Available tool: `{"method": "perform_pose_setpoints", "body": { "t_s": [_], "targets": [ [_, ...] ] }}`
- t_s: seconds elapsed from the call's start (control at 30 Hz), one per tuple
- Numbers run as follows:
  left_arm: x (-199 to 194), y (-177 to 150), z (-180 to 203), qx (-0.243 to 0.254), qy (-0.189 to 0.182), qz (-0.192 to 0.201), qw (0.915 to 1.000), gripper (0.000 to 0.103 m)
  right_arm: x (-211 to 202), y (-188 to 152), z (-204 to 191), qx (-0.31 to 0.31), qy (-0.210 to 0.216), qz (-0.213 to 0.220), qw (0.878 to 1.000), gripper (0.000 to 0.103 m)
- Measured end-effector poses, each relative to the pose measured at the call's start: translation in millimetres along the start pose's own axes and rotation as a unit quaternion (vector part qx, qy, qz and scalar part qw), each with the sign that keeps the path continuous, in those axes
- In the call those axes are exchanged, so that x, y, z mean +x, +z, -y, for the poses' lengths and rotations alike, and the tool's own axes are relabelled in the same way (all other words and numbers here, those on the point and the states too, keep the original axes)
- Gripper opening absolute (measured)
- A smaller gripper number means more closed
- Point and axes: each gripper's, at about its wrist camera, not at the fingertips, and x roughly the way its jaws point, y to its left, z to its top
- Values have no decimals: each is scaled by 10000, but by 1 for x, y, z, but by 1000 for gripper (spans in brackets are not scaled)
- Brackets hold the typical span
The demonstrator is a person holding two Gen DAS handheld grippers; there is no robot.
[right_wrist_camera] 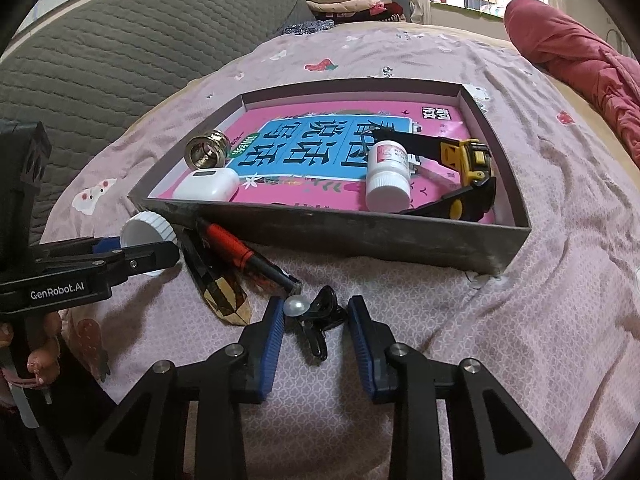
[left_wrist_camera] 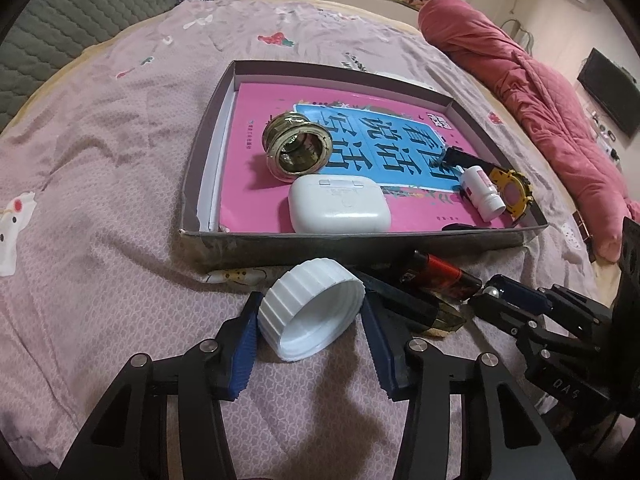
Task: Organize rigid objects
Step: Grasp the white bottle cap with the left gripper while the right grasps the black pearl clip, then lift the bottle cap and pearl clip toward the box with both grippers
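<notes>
A white ribbed cap (left_wrist_camera: 310,308) lies on the bed between the open fingers of my left gripper (left_wrist_camera: 310,320); it also shows in the right wrist view (right_wrist_camera: 146,232). My right gripper (right_wrist_camera: 316,320) is open around a black hair clip with a pearl (right_wrist_camera: 316,316). A grey box (left_wrist_camera: 360,246) holds a pink book (left_wrist_camera: 260,132), a brass ring (left_wrist_camera: 296,146), a white earbud case (left_wrist_camera: 340,204), a white pill bottle (right_wrist_camera: 388,172) and a yellow watch (right_wrist_camera: 472,168). A red lighter (right_wrist_camera: 244,256) and a dark gold-patterned object (right_wrist_camera: 220,288) lie between the grippers.
The bed has a pink patterned sheet (left_wrist_camera: 120,160). A red quilt (left_wrist_camera: 540,92) lies at the right. A grey quilted headboard (right_wrist_camera: 100,60) stands at the left, with folded clothes (right_wrist_camera: 344,0) behind. The box's front wall (right_wrist_camera: 360,232) rises just beyond both grippers.
</notes>
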Motion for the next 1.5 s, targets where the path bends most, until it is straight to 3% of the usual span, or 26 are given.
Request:
{"method": "perform_pose_setpoints", "body": {
  "t_s": [0.97,1.5],
  "targets": [
    [-10,-7,5,107,108,5,9999,50,-16,-2,-2,5,4,115,9999,33],
    [-23,-9,10,153,65,116,9998,50,-43,3,9,275,-115,503,9983,33]
  ]
}}
